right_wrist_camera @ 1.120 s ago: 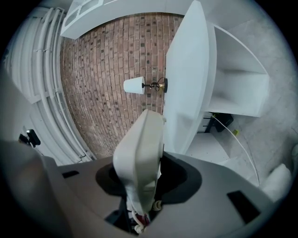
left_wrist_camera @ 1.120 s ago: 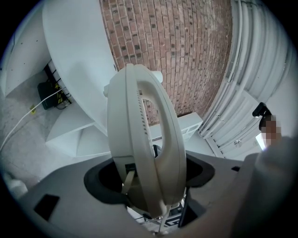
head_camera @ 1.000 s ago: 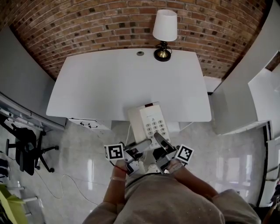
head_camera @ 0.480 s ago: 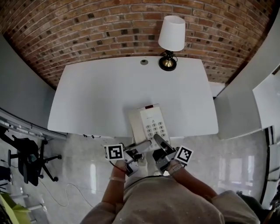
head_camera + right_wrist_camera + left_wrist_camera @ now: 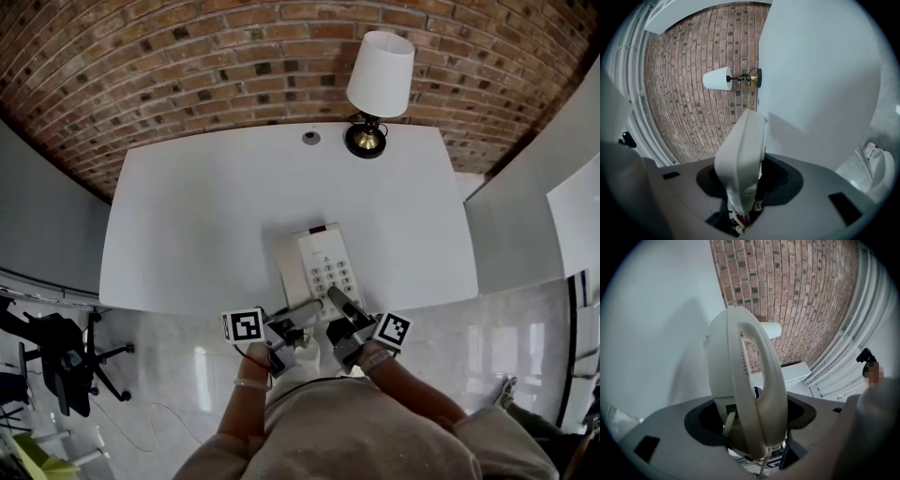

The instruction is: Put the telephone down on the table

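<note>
Cream plastic, smooth and softly rounded, is forming the push-button telephone (image 5: 323, 265), which is being held level, grey keypad up, with a small dark red window at its far end. Both tongs are carrying it by its near end. The left tongs (image 5: 305, 312) are clamping the side that bears the curved handset (image 5: 765, 380), which is showing between the grey moulded jaws in the left gripper view. The right tongs (image 5: 339, 302) are gripping the opposite, plain edge of the casing. The telephone is sitting over the near part of the white, matte, round-cornered bench (image 5: 187, 216), with only its near end overhanging the edge. Whether its underside is touching the top I cannot tell. Toward the far edge a table lamp (image 5: 379, 62) with a white conical shade and a shiny brass foot is standing near a small round grey grommet (image 5: 310, 138), well apart from the telephone. A rough red-brown brick wall (image 5: 187, 56) is rising behind, and a glossy pale floor (image 5: 178, 375) is gleaming below. Compared with a second ago, the telephone is reaching much further across the bench. Then most of it was hanging over the floor, and now nearly all of it is lying over the white top.
</note>
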